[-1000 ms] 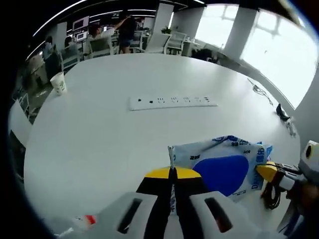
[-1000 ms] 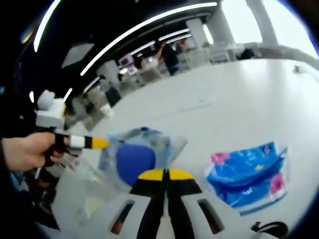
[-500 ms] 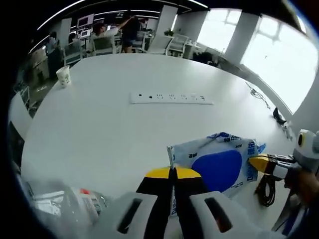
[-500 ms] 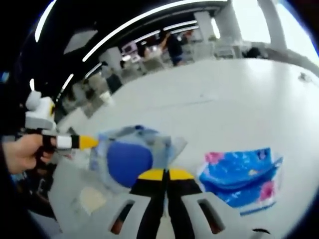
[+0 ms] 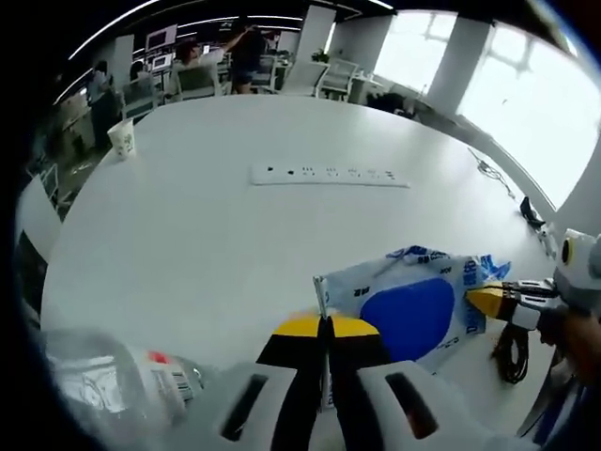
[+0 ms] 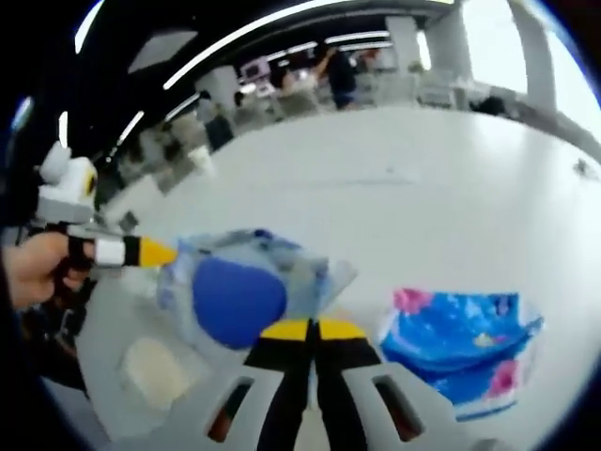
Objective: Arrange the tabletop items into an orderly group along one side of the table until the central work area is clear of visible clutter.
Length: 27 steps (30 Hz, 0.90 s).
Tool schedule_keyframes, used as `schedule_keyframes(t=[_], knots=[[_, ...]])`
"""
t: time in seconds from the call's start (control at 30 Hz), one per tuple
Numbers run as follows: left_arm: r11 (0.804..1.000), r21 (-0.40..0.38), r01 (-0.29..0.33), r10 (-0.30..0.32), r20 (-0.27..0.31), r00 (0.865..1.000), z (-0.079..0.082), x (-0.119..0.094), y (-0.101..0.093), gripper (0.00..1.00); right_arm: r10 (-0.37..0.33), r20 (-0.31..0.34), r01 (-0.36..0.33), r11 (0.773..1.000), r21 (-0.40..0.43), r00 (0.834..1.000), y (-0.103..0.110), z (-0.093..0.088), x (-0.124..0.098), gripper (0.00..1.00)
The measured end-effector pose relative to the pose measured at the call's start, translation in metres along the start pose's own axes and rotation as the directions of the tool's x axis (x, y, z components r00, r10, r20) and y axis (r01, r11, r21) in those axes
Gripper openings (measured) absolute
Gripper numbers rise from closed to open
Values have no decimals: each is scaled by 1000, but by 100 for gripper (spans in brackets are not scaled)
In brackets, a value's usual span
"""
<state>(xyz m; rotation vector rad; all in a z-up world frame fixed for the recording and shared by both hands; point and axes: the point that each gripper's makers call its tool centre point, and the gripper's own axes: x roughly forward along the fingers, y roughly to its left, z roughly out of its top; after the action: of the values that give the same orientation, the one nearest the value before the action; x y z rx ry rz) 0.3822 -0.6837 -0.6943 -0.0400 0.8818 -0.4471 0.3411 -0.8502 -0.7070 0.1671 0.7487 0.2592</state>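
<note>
Holding a pack (image 5: 413, 310) of wipes, white with a blue oval on it, by two ends at once. Pinched at one corner with the left tongs (image 5: 325, 324), jaws closed tight with just the thin edge of the wrapper between them. Pinched at the other end with the right tongs (image 6: 310, 329), also closed all the way down on the wrapper. Probably held this way because of how soft and floppy the pack is: with two grips, no sagging and no slipping out. Cannot tell if lifted clear of the table (image 5: 188, 235) or just dragging on it.

Just beside the pack, on the right tongs' side: blue tissues (image 6: 465, 343), lying flat. Also at that end of the pack, a black cable (image 5: 512, 352). Near the pack on the left tongs' side: a clear bottle (image 5: 122, 385) on its side. Past the pack, in the middle of the table: a long white power strip (image 5: 329, 174). Well past the pack, near the table's far edge: a paper cup (image 5: 122, 139).

Most likely meant for a spot next to the tissues, to make one neat bunch. Cup not yet moved over, so a good bit of tidying to go. Worth minding the cable when putting the pack down.
</note>
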Motion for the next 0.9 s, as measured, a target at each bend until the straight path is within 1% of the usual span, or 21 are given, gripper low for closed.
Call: schedule_keyframes(t=[0.13, 0.23, 0.37, 0.53, 0.73, 0.9], knots=[[1000, 1, -6, 6, -8, 1000, -4, 3, 2, 0, -5, -24, 5, 1000, -5, 1000, -2, -4, 4, 0], [1000, 6, -9, 10, -13, 1000, -5, 5, 1, 0, -15, -40, 13, 999, -43, 999, -2, -6, 5, 0], [1000, 17, -17, 18, -20, 1000, -5, 11, 2, 0, -28, -51, 25, 998, -64, 998, -4, -7, 8, 0], [999, 23, -23, 24, -26, 999, -6, 14, 3, 0, -37, -67, 28, 992, -123, 997, -6, -9, 13, 0], [999, 31, -29, 30, -35, 999, -10, 18, 5, 0, -48, -78, 37, 989, -142, 996, -9, -11, 15, 0], [999, 30, -33, 34, -36, 999, -12, 20, 6, 0, -54, -86, 41, 989, -140, 995, -10, -13, 16, 0]])
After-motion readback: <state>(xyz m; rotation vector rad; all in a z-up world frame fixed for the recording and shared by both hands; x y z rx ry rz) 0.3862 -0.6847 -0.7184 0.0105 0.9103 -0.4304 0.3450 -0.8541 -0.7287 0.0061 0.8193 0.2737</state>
